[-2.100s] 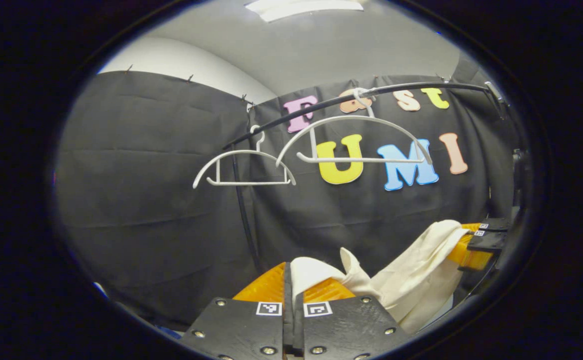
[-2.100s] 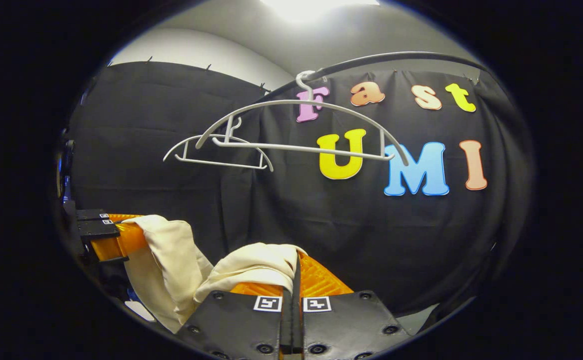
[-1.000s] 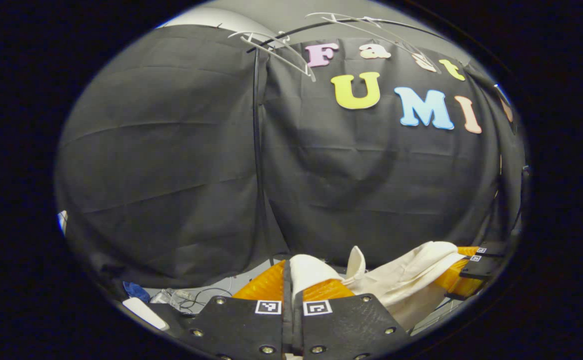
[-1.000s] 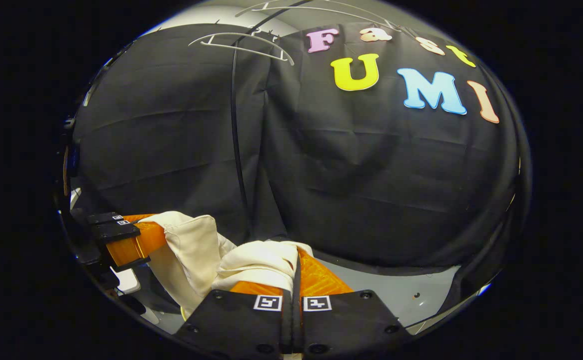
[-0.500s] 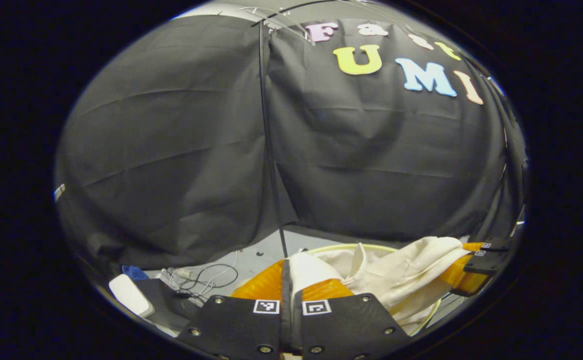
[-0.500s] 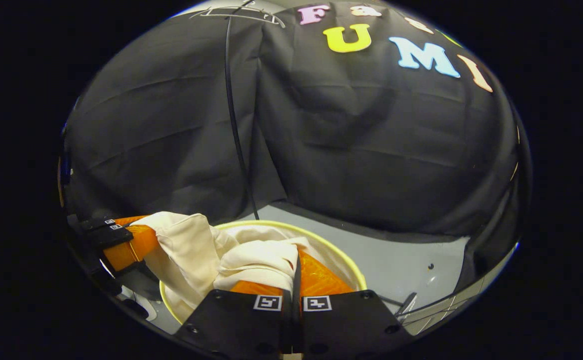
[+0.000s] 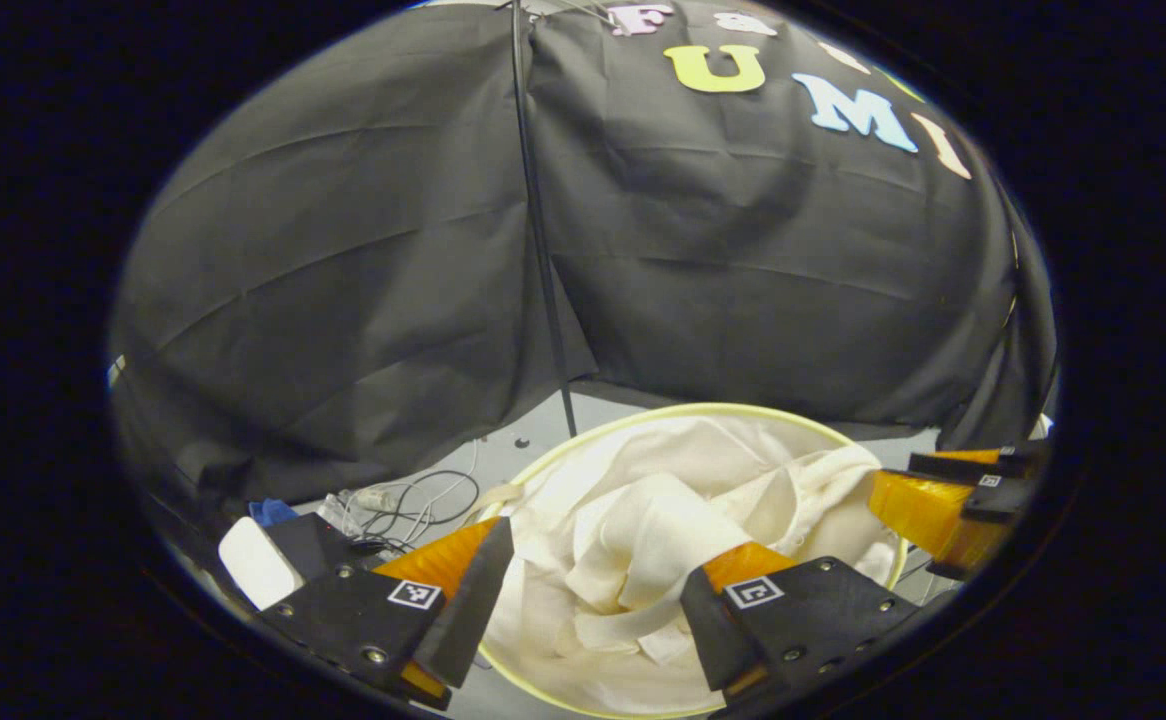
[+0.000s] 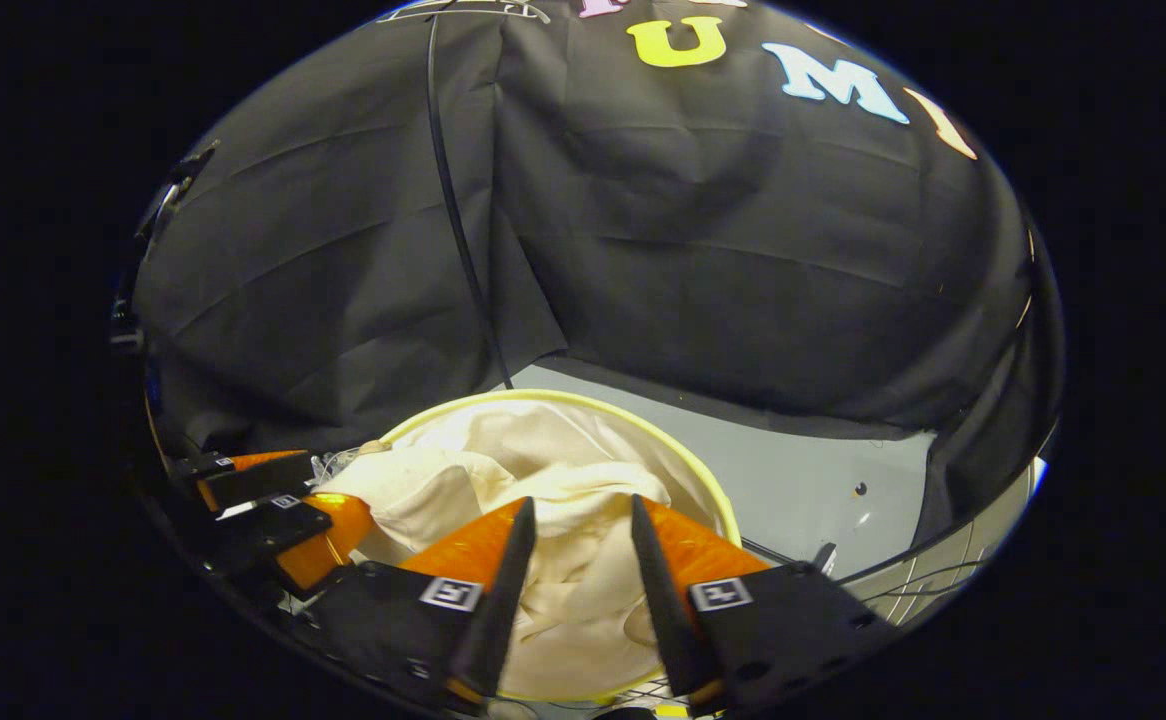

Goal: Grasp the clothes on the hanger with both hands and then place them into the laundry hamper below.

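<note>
Clothes in the hamper, both of your tools spread wide.
Your left hand-held gripper point(image 7: 593, 590) and right hand-held gripper point(image 8: 573, 570) hover, holding nothing, over the cream clothes point(image 7: 663, 520) heaped inside the yellow-rimmed laundry hamper point(image 8: 703, 490).

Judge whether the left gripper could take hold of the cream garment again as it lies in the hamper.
Probably yes. The left gripper is open right above the cream garment, which lies heaped in the hamper, with nothing between them.

Black cloth wall point(image 7: 363, 270) hangs creased before me, a thin black pole point(image 7: 541, 250) running down it to the grey floor point(image 8: 823, 470), where loose cables point(image 7: 408, 497) lie.
</note>
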A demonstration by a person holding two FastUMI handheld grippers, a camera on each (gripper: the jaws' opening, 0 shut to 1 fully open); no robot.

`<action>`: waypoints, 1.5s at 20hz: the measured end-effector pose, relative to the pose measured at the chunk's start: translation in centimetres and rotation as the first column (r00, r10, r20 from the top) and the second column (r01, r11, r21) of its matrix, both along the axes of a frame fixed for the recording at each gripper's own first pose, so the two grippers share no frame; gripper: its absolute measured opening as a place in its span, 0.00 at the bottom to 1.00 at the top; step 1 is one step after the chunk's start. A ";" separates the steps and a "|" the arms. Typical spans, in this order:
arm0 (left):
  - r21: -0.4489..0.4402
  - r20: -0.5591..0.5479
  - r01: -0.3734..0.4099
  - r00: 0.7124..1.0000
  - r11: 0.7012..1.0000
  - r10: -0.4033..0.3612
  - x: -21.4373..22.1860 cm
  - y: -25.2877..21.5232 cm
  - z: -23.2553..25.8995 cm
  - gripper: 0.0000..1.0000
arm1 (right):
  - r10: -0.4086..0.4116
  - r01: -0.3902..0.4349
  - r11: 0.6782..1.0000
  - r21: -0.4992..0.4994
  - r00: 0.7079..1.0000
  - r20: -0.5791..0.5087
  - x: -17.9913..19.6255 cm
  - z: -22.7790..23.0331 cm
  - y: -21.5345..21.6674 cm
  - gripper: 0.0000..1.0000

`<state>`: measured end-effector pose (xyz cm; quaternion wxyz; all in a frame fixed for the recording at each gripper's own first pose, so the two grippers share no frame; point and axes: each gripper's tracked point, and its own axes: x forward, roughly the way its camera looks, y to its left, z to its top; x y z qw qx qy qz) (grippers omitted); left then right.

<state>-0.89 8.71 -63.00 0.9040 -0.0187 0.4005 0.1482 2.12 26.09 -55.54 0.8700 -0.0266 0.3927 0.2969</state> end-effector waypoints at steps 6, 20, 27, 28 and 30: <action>-0.002 -0.031 0.068 0.997 0.998 -0.068 -2.2 -0.9 5.8 0.88 | 0.010 -0.009 1.000 -0.027 0.999 0.047 -1.0 6.8 -2.5 0.94; 0.122 0.394 0.238 0.880 0.964 -0.267 4.3 -0.7 43.2 0.88 | -0.176 0.177 0.983 0.049 0.826 0.535 4.5 39.7 -13.9 0.97; 0.163 0.560 0.289 0.760 0.943 -0.329 5.1 -3.0 56.0 0.88 | -0.319 0.295 0.944 0.148 0.697 0.643 2.6 50.4 -18.6 0.97; 0.150 0.580 0.294 0.747 0.944 -0.325 5.1 -3.4 57.5 0.88 | -0.334 0.307 0.938 0.159 0.684 0.649 2.3 51.4 -19.3 0.97; 0.130 0.616 0.308 0.720 0.943 -0.320 5.0 -4.2 60.2 0.89 | -0.366 0.333 0.925 0.182 0.657 0.659 1.9 53.5 -20.8 0.96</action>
